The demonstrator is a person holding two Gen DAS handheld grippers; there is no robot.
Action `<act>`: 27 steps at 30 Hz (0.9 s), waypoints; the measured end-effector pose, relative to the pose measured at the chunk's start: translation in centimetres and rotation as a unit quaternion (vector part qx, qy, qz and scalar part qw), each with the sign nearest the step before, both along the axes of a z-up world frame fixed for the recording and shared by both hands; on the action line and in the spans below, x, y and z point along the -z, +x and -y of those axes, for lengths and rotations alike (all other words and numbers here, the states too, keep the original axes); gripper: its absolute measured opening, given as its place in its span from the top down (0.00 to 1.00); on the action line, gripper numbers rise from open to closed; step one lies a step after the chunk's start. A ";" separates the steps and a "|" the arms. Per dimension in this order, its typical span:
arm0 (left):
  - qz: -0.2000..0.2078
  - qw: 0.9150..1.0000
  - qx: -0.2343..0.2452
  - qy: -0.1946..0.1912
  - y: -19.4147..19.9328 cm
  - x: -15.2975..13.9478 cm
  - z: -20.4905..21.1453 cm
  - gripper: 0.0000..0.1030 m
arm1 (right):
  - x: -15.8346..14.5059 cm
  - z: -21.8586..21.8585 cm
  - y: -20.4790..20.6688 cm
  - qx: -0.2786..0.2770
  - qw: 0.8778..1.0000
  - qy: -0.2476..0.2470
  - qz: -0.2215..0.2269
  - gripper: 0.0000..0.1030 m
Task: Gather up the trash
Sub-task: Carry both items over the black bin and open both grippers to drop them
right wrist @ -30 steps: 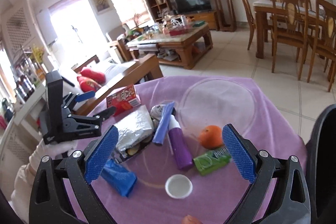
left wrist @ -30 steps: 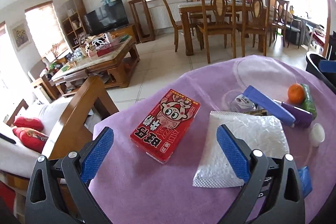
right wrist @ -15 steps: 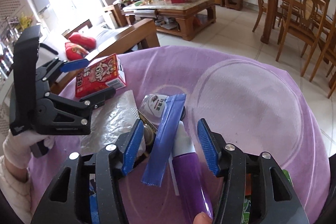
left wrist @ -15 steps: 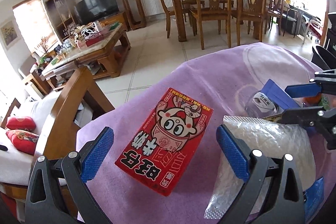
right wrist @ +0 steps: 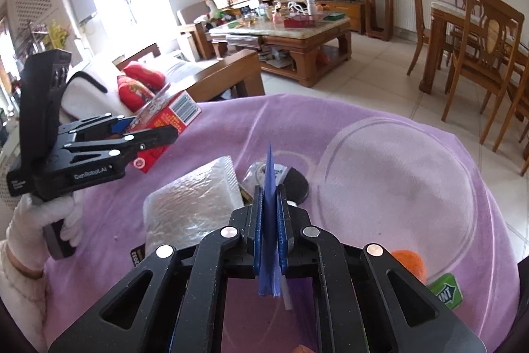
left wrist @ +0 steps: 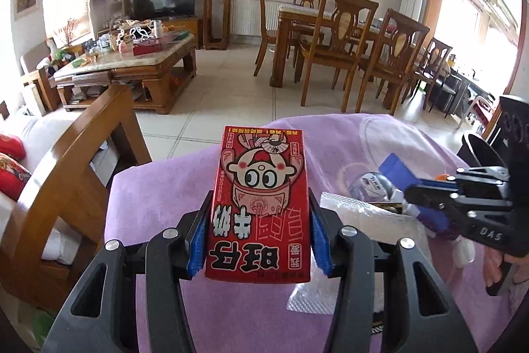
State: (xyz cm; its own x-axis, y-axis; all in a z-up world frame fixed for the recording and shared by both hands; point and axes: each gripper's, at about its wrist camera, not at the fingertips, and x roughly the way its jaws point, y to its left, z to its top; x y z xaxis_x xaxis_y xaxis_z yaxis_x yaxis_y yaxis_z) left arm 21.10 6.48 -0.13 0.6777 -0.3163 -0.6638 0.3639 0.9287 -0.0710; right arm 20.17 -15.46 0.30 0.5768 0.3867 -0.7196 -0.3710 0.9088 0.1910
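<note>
On the purple-covered tabletop, trash lies loose: a silver bubble mailer, a clear domed lid, an orange and a green packet just beside it. Left hand-held gripper: closed on the red milk carton, blue pads pressed against both long sides; the carton is raised off the cloth, its printed face toward the camera. From the right wrist view the same carton shows tilted above the tabletop's left part, clamped by the left unit, which a white-gloved hand holds. Right hand-held gripper: closed on a thin blue wrapper standing on edge between the pads, above the lid and beside the mailer. A purple tube lies under the right unit, mostly hidden. A wooden coffee table and dining chairs stand on the tiled floor beyond.
</note>
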 end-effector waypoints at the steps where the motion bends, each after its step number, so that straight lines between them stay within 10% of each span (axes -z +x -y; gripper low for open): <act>1: 0.005 1.000 -0.003 -0.005 -0.5 -0.5 0.0 0.51 | 0.0 -0.1 -0.1 -0.004 1.000 -0.003 0.002 0.93; 16: 0.102 0.993 -0.027 -0.054 -14.4 -7.5 4.0 0.51 | -9.2 8.0 -7.7 0.026 0.977 0.164 0.137 0.93; 27: 0.107 0.987 0.097 -0.073 -16.0 -7.4 18.8 0.51 | -13.4 24.1 -20.4 0.106 0.957 0.203 0.180 0.93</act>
State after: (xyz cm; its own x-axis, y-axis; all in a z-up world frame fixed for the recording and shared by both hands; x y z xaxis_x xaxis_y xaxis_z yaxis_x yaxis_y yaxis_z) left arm 5.06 -12.33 7.31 0.7141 -0.5363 -0.4499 0.5554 0.8253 -0.1022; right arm -0.20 -39.54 13.71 0.8556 0.4386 -0.2751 -0.2939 0.8489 0.4394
